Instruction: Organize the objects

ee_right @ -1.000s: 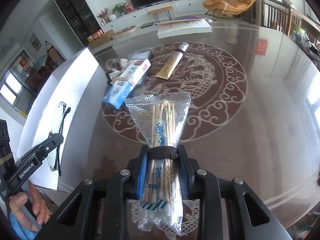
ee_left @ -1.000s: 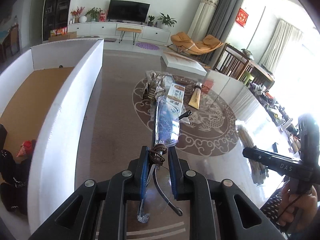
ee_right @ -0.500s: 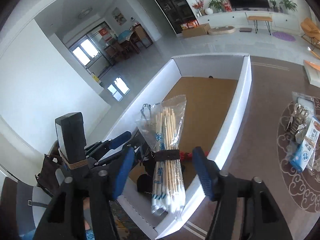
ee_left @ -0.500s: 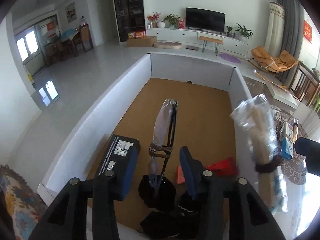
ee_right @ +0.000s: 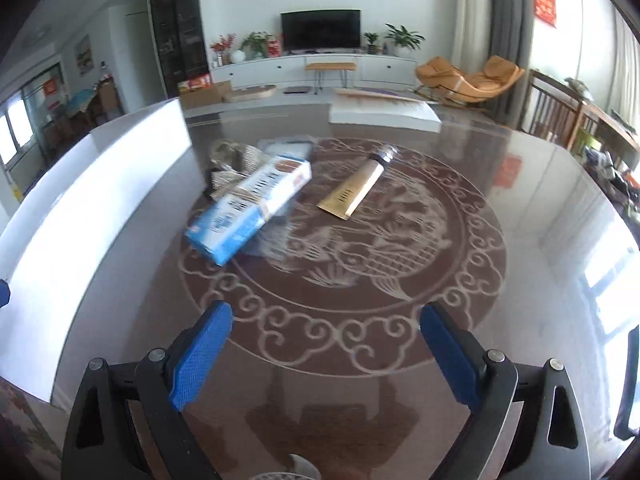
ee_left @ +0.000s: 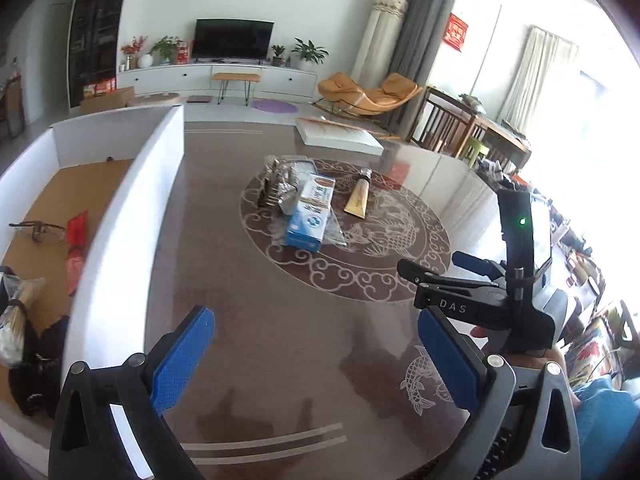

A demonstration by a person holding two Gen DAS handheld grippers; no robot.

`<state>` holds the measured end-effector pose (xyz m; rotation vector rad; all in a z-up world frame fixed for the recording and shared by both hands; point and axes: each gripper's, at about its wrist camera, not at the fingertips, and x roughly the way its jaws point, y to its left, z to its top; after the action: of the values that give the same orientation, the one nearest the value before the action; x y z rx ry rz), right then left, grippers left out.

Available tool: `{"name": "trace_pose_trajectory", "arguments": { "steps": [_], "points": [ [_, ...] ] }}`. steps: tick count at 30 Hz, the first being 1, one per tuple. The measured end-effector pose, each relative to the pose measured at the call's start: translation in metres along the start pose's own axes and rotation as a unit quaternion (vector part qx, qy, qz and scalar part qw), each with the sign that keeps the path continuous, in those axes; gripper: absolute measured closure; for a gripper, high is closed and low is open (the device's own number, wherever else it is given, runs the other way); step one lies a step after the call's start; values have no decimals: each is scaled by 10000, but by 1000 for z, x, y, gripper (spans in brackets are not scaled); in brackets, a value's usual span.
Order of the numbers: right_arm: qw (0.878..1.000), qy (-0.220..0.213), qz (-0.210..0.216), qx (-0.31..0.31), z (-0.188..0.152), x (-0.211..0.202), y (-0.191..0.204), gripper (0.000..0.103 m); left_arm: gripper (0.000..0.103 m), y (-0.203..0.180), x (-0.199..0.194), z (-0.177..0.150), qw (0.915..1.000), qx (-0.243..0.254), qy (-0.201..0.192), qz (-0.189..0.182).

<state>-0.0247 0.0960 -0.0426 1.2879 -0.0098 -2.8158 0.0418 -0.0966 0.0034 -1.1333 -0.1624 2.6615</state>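
My left gripper [ee_left: 316, 356] hangs over the brown table with its jaws opening wide and nothing between them. My right gripper [ee_right: 324, 356] is also opening and empty; it shows at the right [ee_left: 440, 270] in the left wrist view. Inside the white box [ee_left: 120, 216] at the left lie the glasses [ee_left: 38, 230], a red packet [ee_left: 76, 240] and the bag of cotton swabs [ee_left: 16, 320]. On the table's round pattern rest a blue and white carton [ee_right: 248, 216], a gold tube [ee_right: 356, 188] and a silvery bag with clips [ee_right: 228, 164].
The box's tall white wall [ee_right: 100, 208] runs along the table's left side. A flat white board [ee_right: 384, 114] lies at the table's far edge. Dark items [ee_left: 36, 376] fill the box's near corner. A person's hand holds the right gripper at the right edge.
Both grippers swung left over the box, opened and let go of the glasses and the swab bag. They are now back over the table, empty and open wider.
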Motion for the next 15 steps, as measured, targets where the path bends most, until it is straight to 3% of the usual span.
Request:
{"name": "trace_pose_trajectory", "arguments": {
  "steps": [3, 6, 9, 15],
  "points": [
    [9980, 151, -407, 454, -10, 12, -50, 8, 0, -19, 60, -11, 9983, 227, 326, 417],
    [9960, 102, -672, 577, -16, 12, -73, 8, 1, -18, 98, -13, 9966, 123, 637, 503],
    [9954, 58, -768, 565, -23, 12, -77, 8, 1, -14, 116, -9, 9949, 133, 758, 646],
    [9959, 416, -656, 464, -24, 25, -73, 6, 1, -12, 122, -15, 9933, 264, 703, 882]
  ]
}}
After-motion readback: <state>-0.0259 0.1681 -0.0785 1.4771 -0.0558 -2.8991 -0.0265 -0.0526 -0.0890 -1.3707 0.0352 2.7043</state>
